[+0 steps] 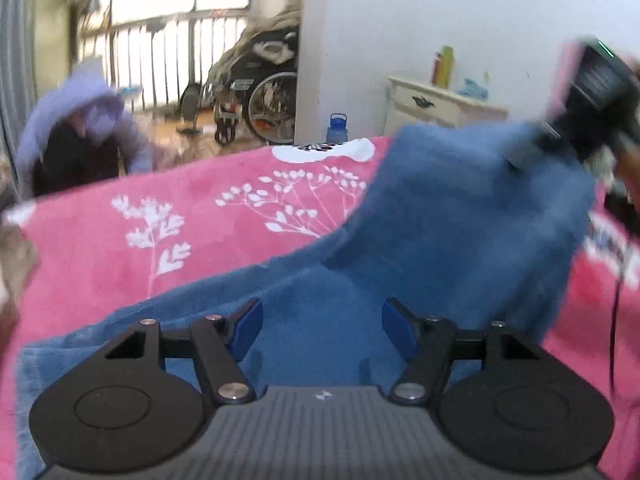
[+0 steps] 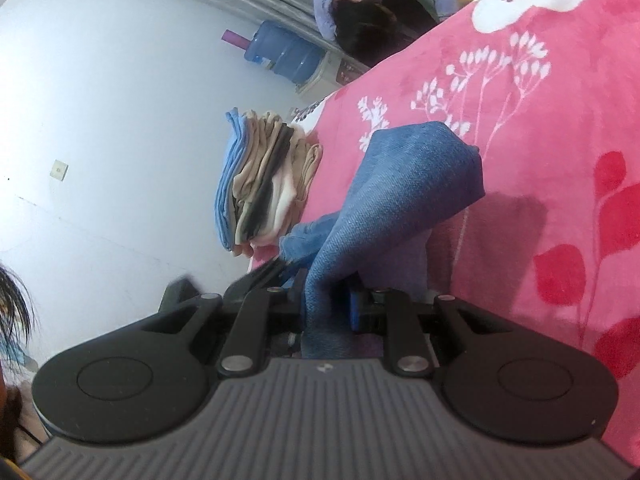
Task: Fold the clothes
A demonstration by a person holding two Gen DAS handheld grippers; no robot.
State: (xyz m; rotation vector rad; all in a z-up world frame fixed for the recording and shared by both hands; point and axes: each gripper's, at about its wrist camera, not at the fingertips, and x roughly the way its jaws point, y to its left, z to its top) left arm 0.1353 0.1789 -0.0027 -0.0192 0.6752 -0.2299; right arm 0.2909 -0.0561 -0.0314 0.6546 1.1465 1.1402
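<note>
A blue cloth (image 1: 452, 216) lies partly on the pink flowered blanket (image 1: 200, 208). My left gripper (image 1: 322, 330) hovers just over its near flat part, open, with nothing between the blue pads. The right gripper (image 1: 532, 148) is blurred at the upper right of the left wrist view and lifts one end of the cloth off the bed. In the right wrist view my right gripper (image 2: 326, 304) is shut on a bunched edge of the blue cloth (image 2: 408, 184), which hangs in a fold above the blanket (image 2: 560, 160).
A stack of folded clothes (image 2: 260, 184), blue, beige and white, sits on the bed's edge near the wall. A person in a lilac hooded jacket (image 1: 80, 120) crouches beyond the bed. A wheelchair (image 1: 260, 92), a white cabinet (image 1: 432, 104) and a water jug (image 2: 280, 52) stand further off.
</note>
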